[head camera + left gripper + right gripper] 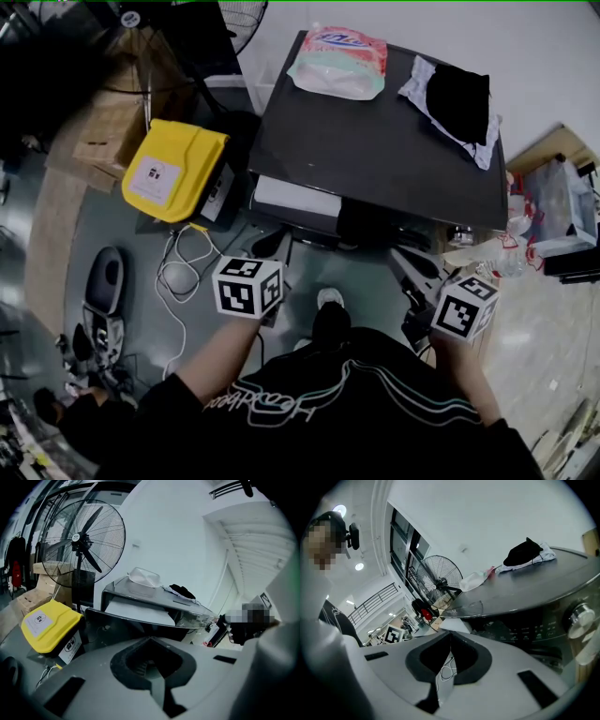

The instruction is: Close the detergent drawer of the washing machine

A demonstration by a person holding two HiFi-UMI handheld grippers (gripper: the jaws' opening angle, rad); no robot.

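Hovering closed, empty: left gripper (152,658), right gripper (446,660); drawer (295,199) out; pouch (337,61), cloth (457,101) atop washing machine (375,159).

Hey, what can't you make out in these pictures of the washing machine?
Detergent drawer contents: head view shows only a white slab, partly under the machine's top.
Pouch print: too small, head view.
Control panel labels: dark and blurred, right gripper view.
Black cloth: garment type unclear, bunched up, head view.
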